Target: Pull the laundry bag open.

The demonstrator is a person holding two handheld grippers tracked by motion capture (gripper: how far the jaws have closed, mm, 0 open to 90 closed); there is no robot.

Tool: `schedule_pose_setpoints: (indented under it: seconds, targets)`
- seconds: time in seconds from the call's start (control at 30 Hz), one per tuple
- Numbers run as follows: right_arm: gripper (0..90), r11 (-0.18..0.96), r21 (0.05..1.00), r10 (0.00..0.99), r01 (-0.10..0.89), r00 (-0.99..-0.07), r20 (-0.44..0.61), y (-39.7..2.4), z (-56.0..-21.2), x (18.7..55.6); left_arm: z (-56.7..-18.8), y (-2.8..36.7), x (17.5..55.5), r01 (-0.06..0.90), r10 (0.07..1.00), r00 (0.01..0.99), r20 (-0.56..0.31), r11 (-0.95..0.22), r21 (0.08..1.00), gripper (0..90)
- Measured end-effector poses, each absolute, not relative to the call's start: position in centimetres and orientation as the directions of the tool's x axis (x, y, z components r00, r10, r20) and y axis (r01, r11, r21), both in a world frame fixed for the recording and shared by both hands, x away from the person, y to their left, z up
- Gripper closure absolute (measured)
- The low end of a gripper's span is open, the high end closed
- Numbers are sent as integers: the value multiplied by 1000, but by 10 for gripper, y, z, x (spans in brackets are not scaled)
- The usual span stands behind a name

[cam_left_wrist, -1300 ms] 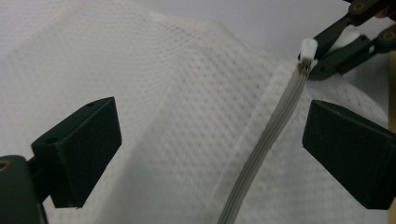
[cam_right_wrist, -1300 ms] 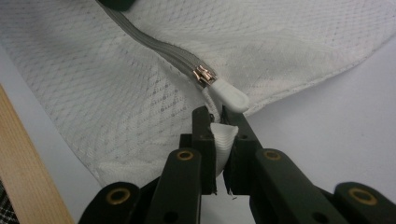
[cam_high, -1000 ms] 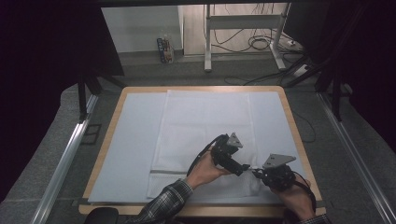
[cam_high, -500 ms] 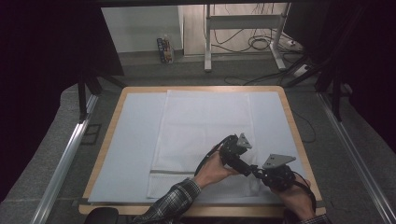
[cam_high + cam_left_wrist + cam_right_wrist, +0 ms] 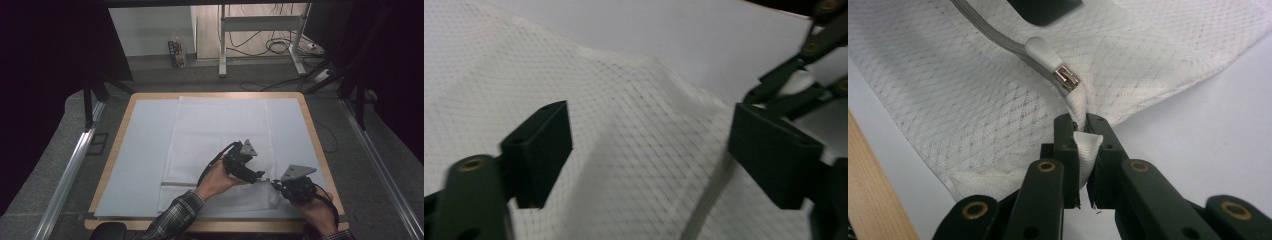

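1. We hold a black two-jaw gripper in each hand over a white, diamond-woven fabric cover point(image 5: 220, 135) with a grey zipper, spread flat on a pale sheet point(image 5: 135, 160) that lies on a wood-edged table point(image 5: 312, 125).

2. Our right gripper point(image 5: 274, 184) sits at the cover's near right corner, close to the table's front edge. In the right gripper view its jaws are pinched tight on a bunched fold of the white fabric point(image 5: 1087, 145), right at the end of the zipper line.

3. Just beyond that pinch, the small metal zipper slider with its pale grey pull tab point(image 5: 1048, 59) lies on the grey zipper tape point(image 5: 993, 35), which runs away toward the top left of that view.

4. Our left gripper point(image 5: 259, 175) points toward the right one, the two tips near each other above the cover's near edge. Its jaws have just been closing, yet they stand well apart, and the pads point(image 5: 544, 150) press on nothing; the raised, rumpled fabric lies beneath and between them.

5. At the right edge of the left gripper view, part of the right gripper's black linkage shows against the pale sheet.

6. A plaid sleeve point(image 5: 175, 217) comes in from the bottom of the high view.
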State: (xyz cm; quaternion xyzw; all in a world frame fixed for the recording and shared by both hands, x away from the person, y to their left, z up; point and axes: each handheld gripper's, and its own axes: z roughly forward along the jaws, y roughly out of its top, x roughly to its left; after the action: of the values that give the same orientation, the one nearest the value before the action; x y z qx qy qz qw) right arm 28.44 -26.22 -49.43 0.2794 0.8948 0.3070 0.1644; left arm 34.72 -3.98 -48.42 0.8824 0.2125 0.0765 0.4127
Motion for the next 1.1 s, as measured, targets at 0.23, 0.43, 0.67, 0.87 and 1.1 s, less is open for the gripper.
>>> schedule_pose_setpoints:
  seconds: [0.23,0.43,0.67,0.87,1.1]
  targets:
    - [835,672,648,583,358,-796,-165,-261,-493,282,-486,-31,344,330,397,912,-102,-564,756,501]
    - [835,688,639,576,343,-794,-193,-260,-493,282,-491,-30,340,344,342,924,-169,-557,756,646]
    - [835,705,639,560,308,-795,-234,-259,-492,280,-497,-33,344,389,272,920,-281,-557,734,746]
    - [834,712,640,552,289,-793,-256,-258,-492,278,-500,-36,346,411,246,912,-329,-558,721,765]
    - [833,720,637,547,277,-791,-275,-257,-492,277,-500,-41,345,441,246,897,-367,-540,717,766]
